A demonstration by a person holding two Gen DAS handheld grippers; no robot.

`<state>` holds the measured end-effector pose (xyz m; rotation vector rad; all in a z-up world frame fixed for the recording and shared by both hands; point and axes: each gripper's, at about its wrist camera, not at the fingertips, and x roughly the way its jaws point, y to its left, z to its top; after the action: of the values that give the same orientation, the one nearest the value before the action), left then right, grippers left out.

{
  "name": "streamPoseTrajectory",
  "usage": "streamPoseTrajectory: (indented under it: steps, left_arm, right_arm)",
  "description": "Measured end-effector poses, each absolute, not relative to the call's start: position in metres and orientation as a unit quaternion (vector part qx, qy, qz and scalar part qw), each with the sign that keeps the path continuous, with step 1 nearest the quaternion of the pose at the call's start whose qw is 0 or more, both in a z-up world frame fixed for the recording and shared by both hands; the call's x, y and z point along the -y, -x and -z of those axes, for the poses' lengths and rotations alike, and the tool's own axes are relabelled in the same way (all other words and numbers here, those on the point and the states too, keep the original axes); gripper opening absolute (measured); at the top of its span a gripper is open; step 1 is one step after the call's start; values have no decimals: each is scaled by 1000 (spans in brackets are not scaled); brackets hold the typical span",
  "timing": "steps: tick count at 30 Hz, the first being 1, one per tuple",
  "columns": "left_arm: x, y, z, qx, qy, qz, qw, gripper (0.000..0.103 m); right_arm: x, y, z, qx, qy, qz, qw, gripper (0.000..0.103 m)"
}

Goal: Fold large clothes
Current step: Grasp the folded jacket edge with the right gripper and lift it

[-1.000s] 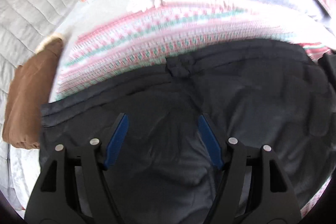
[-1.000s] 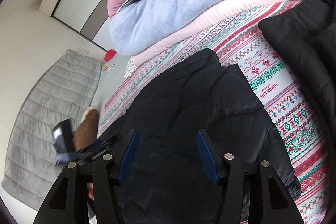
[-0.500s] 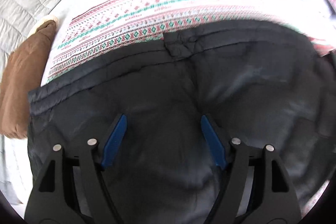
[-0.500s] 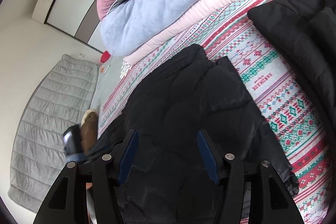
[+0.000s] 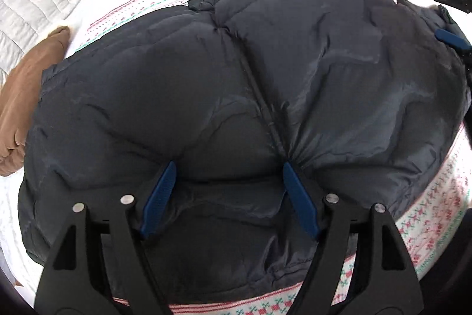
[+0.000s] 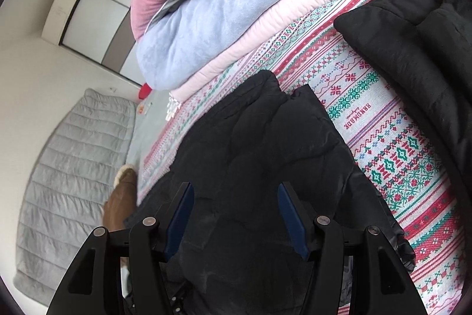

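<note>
Black puffer jacket (image 5: 236, 96) spread flat on patterned knit blanket (image 6: 383, 138), left gripper (image 5: 228, 167) jaws spread, tips pressing its padding, right gripper (image 6: 234, 188) jaws spread above it (contact unclear), brown garment (image 5: 26, 84) beside, stacked bedding (image 6: 221, 14) beyond.

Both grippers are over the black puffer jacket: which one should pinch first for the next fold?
Probably left. The left gripper is open with its pads pressed into the black puffer jacket by the centre seam; the right gripper looks higher.
</note>
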<state>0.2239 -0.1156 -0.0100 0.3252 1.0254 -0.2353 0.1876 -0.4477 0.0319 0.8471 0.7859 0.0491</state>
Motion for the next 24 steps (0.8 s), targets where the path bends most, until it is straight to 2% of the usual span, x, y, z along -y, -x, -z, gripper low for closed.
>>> streamPoseTrajectory:
  steps: [6,9,16,24]
  left_arm:
    - [107,-223,4,-484,-134,131,854,75]
    - [106,-220,5,-482,-133,133,856,75]
    - [109,-216,3,-481,-123,130,858,75]
    - [97,-214,-6,-478,-87,141,863,75]
  right_arm:
    - [452,-154,-43,-355,-372,-3,858,61]
    - [460,-128,-36,-355,-387,-1,851,66]
    - [483,-80,0,-374,-444,4,814,67]
    - [484,-96,46,-410,-526,-16,744,67]
